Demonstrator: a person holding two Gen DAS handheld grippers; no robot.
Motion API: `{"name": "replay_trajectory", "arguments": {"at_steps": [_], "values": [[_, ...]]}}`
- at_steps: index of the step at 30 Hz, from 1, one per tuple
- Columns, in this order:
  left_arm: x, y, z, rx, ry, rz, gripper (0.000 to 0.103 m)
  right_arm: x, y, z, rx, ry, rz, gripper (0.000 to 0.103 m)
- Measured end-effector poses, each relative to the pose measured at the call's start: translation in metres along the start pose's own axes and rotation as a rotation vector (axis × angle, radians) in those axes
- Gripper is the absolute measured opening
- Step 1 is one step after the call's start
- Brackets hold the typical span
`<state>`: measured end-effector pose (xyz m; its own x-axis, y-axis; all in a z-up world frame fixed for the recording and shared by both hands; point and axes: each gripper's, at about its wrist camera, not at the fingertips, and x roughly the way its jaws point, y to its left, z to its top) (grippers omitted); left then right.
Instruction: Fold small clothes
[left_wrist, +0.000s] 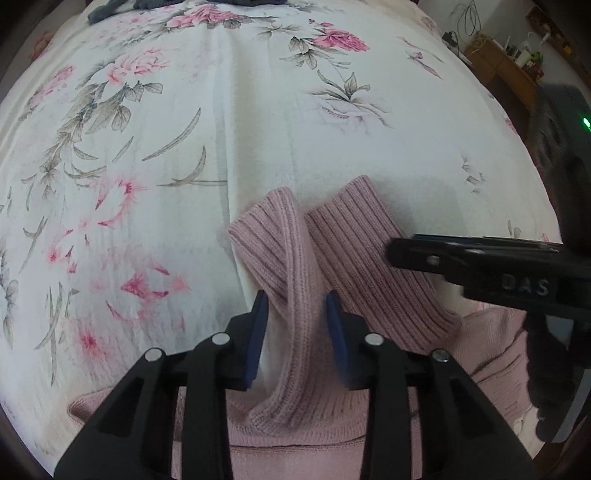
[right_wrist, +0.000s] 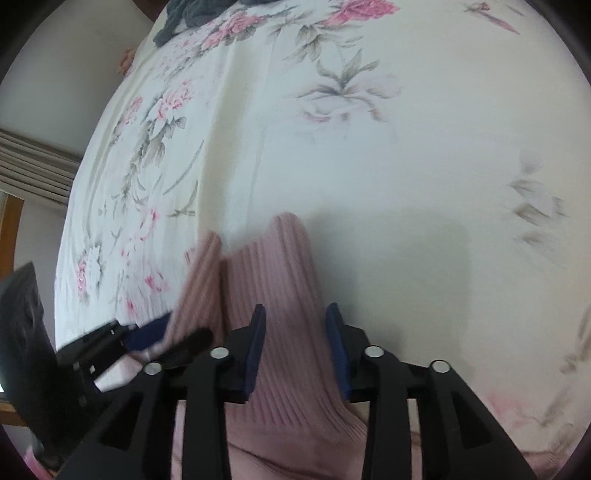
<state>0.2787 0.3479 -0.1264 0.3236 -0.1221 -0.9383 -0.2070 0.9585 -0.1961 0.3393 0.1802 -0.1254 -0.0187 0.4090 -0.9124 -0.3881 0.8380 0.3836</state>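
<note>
A pink ribbed-knit sweater (left_wrist: 306, 417) lies on a floral bedsheet (left_wrist: 147, 147), its body close under both cameras and its 2 sleeves reaching away from them, side by side and nearly parallel. Starting at the left: the left gripper (left_wrist: 297, 332) has its blue pads spread apart with the left sleeve (left_wrist: 273, 258) passing between them; the knit looks twisted and raised there, but I cannot tell whether either pad touches it. Just right of it lies the right sleeve (left_wrist: 362, 258), flatter, cuff pointing away. The right gripper (right_wrist: 295, 343) is also parted, straddling that sleeve along its long axis, cuff ahead of the fingertips. In the left wrist view its fingers appear edge-on across the sleeve's right side. So each sleeve runs lengthwise straight out from its own gripper, and each tool is nearest its own sleeve. Closing where they stand would probably pinch mid-sleeve, not the cuff. Dark clothing (left_wrist: 110, 9) sits well apart at the far edge.
</note>
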Motion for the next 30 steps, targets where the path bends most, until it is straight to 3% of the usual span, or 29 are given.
{"name": "replay_trajectory", "arguments": {"at_steps": [3,5,8,10,17,22,30], "values": [[0.004,0.003,0.006,-0.035,0.004,-0.012,0.036,0.014,0.006,0.005,-0.010,0.019,-0.041,0.038],[0.007,0.003,0.008,-0.047,0.006,-0.020,0.030,0.019,0.006,0.005,-0.007,0.032,-0.050,0.017],[0.005,0.001,0.006,-0.039,-0.006,-0.032,0.011,0.009,0.007,0.002,-0.017,0.005,-0.024,0.015],[-0.004,0.000,0.003,-0.023,-0.041,-0.048,0.009,-0.007,0.010,-0.005,-0.040,-0.028,0.012,0.014],[-0.055,-0.003,-0.032,0.053,-0.185,-0.154,0.008,-0.071,0.015,-0.051,-0.147,-0.131,0.096,0.013],[-0.080,-0.001,-0.069,0.114,-0.228,-0.199,0.010,-0.100,0.010,-0.095,-0.201,-0.161,0.121,0.013],[-0.085,0.018,-0.147,0.160,-0.131,-0.201,0.015,-0.093,0.008,-0.171,-0.293,-0.084,0.071,0.014]]}}
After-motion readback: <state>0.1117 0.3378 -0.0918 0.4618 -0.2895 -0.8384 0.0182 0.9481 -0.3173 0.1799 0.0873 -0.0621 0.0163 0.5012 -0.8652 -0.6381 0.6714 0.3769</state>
